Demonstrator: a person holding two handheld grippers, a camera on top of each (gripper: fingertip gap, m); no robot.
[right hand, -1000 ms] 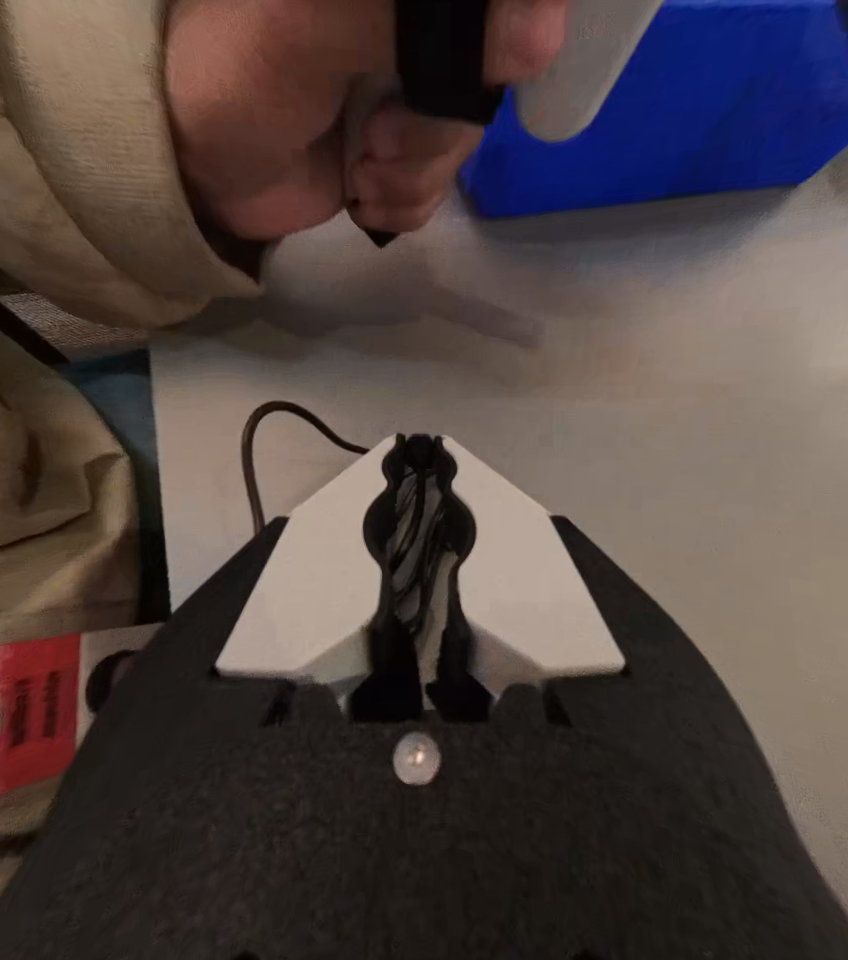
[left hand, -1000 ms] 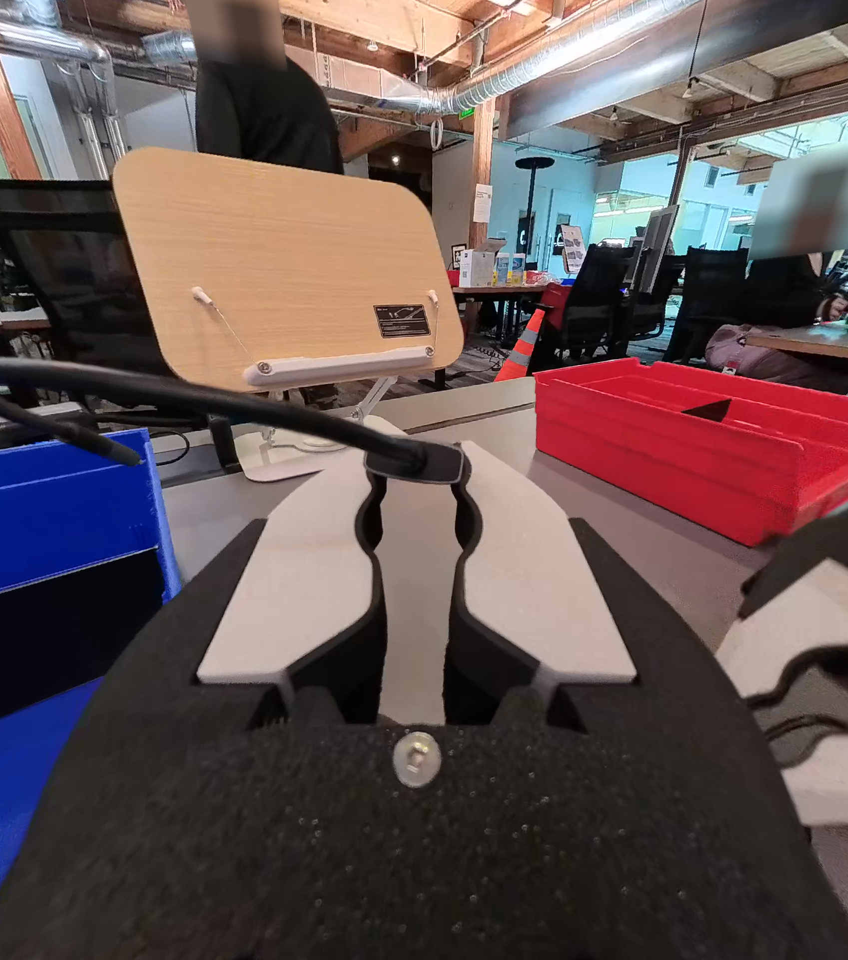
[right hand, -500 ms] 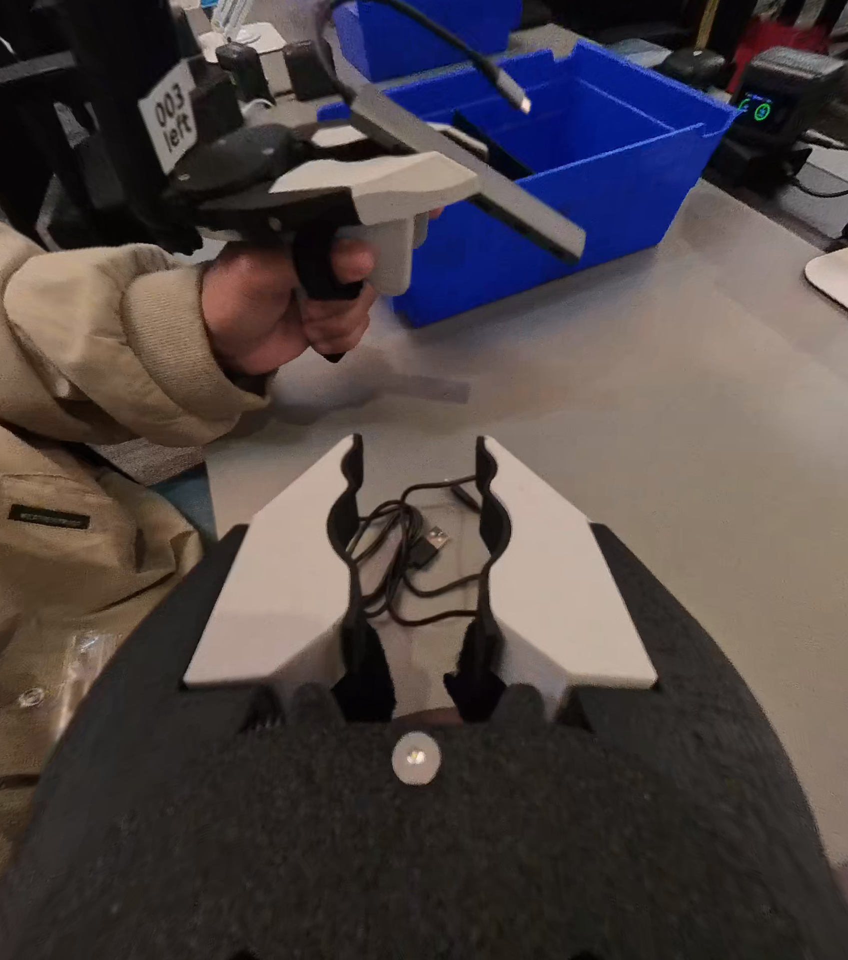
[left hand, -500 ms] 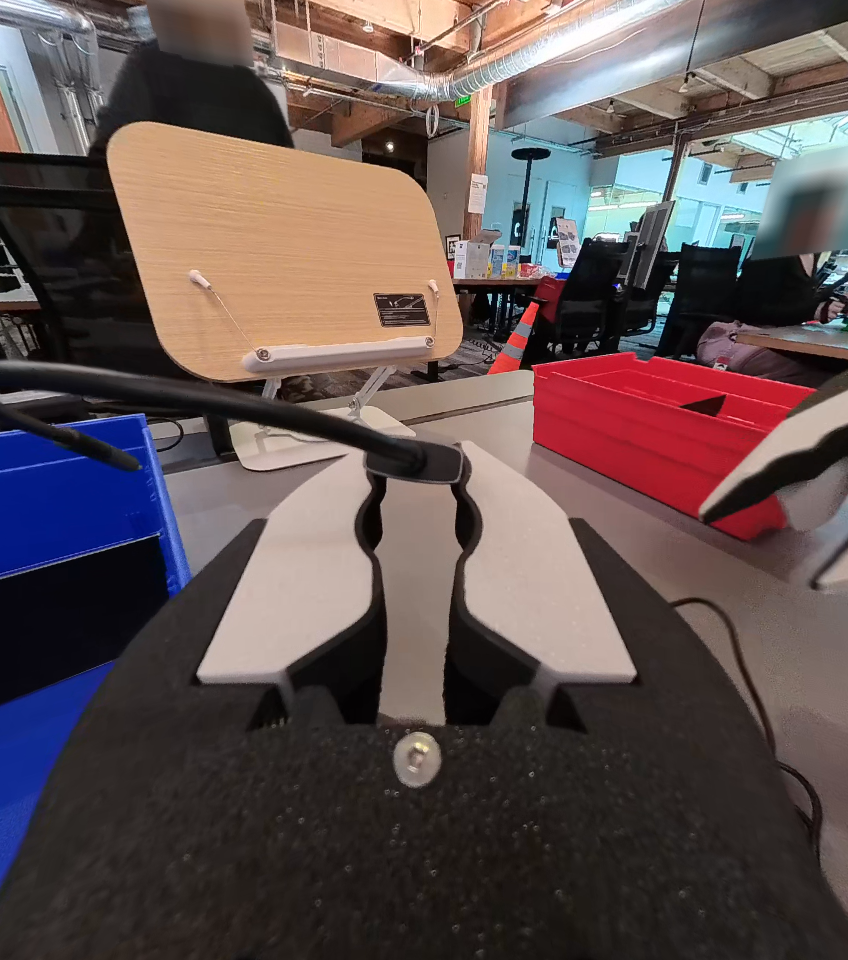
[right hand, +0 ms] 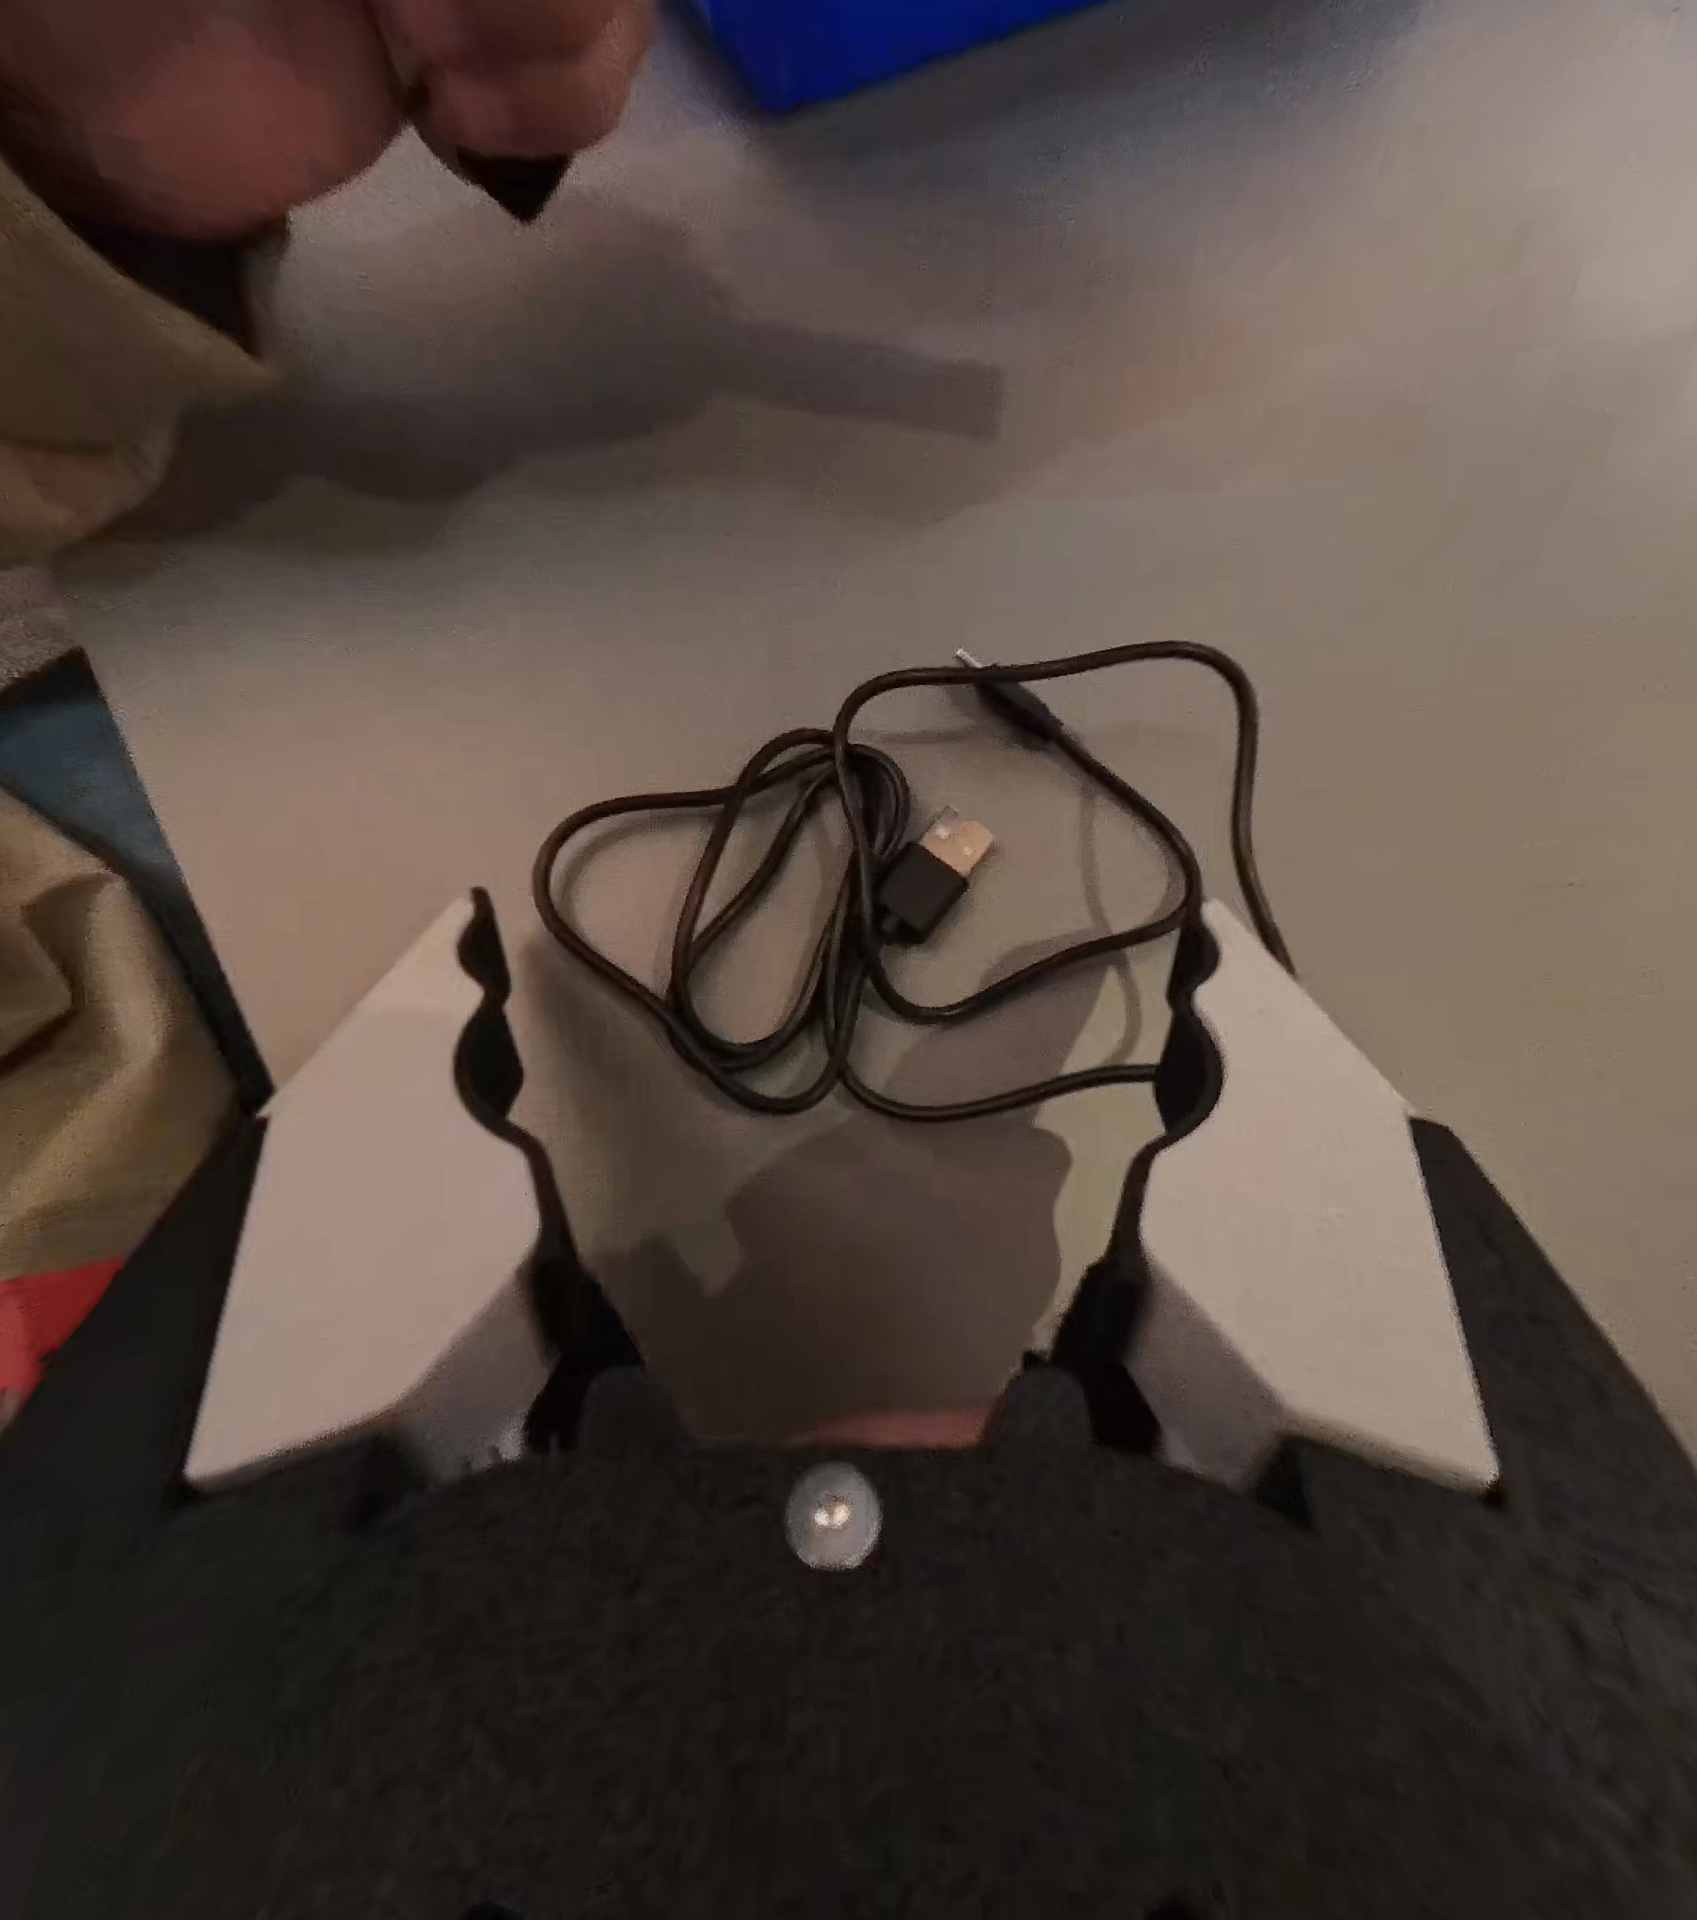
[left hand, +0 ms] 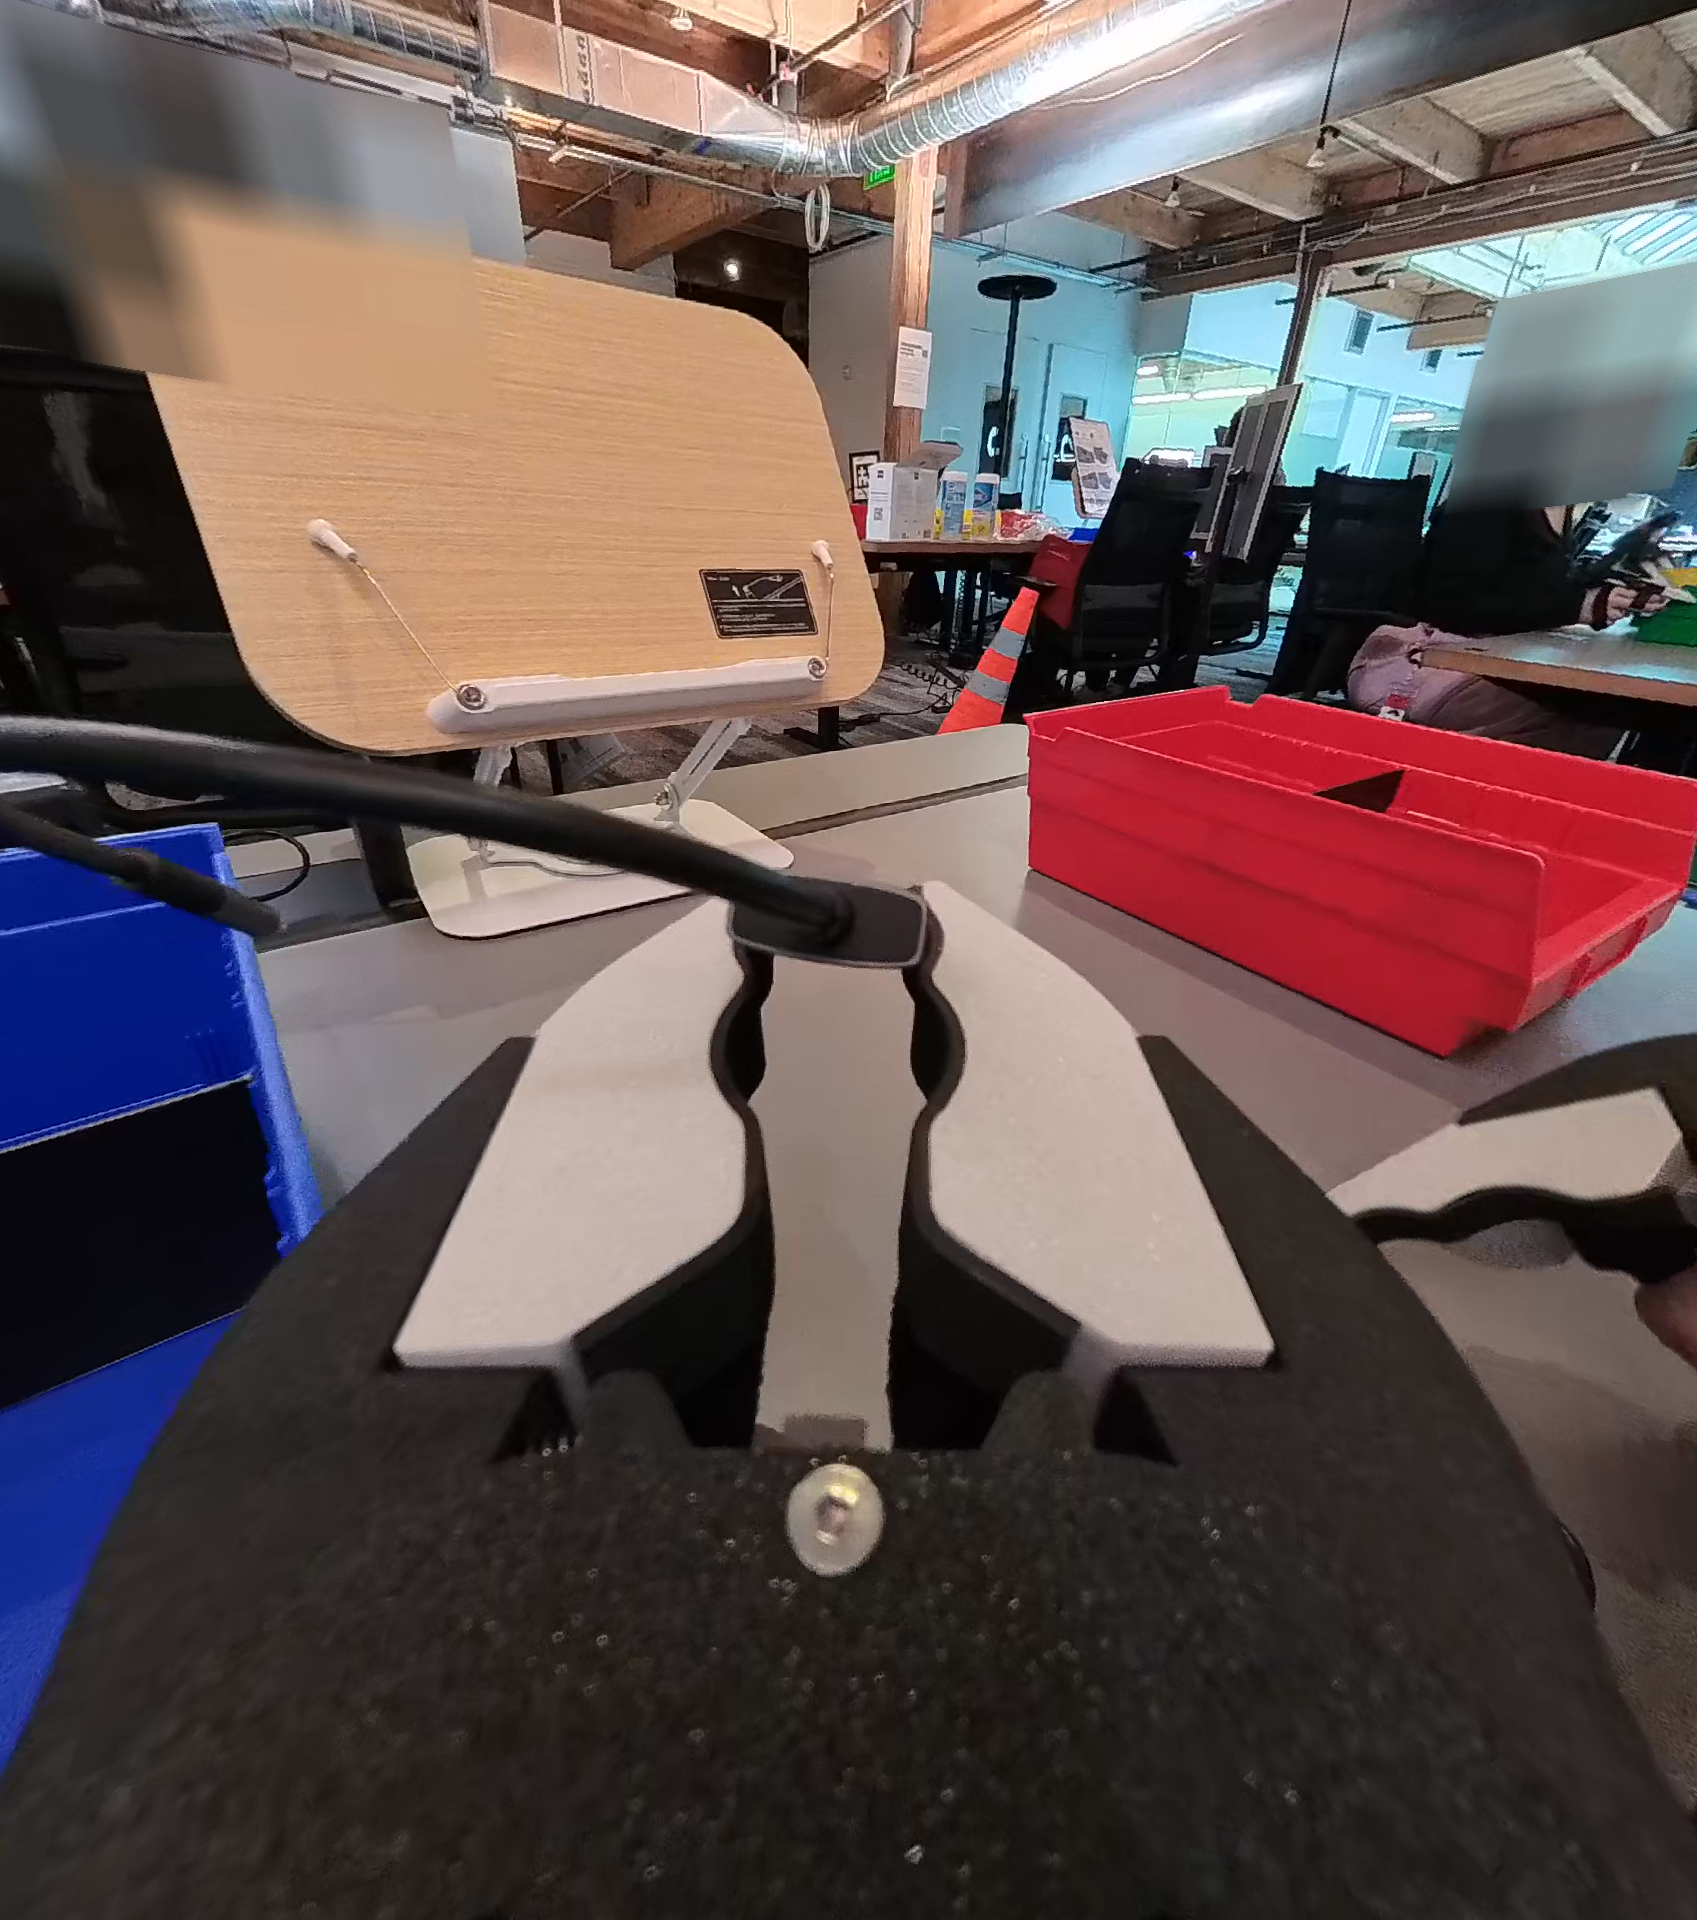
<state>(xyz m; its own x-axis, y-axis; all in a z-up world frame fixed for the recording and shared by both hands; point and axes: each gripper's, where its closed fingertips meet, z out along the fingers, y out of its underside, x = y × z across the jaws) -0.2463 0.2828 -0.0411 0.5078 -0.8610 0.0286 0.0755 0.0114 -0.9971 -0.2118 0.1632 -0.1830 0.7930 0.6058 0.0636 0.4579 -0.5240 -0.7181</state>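
My left gripper (left hand: 831, 935) is shut on the flat black plug (left hand: 870, 925) of a thick black cable (left hand: 356, 779), which arcs off to the left above the blue bin (left hand: 44, 1039). My right gripper (right hand: 839, 935) is wide open and empty, held low over the grey table (right hand: 1446, 520). A thin black USB cable (right hand: 859, 810) lies in a loose tangle on the table between and just beyond its fingertips, its USB plug (right hand: 932, 868) facing up. No pad presses on it. The right gripper also shows at the right edge of the left wrist view (left hand: 1509, 1174).
A red bin (left hand: 1343, 862) stands on the table to the right and a wooden book stand (left hand: 532, 499) at the back. The hand (right hand: 252, 125) and beige sleeve (right hand: 13, 364) holding the left gripper are at the top left of the right wrist view. People sit at desks behind. Across from one pair of fingers to the other is roughly 20 cm.
My right gripper was shut on the bunched thin cable, then opened wide; the cable left the grasp and now lies spread on the table. My left gripper kept its hold on the plug.
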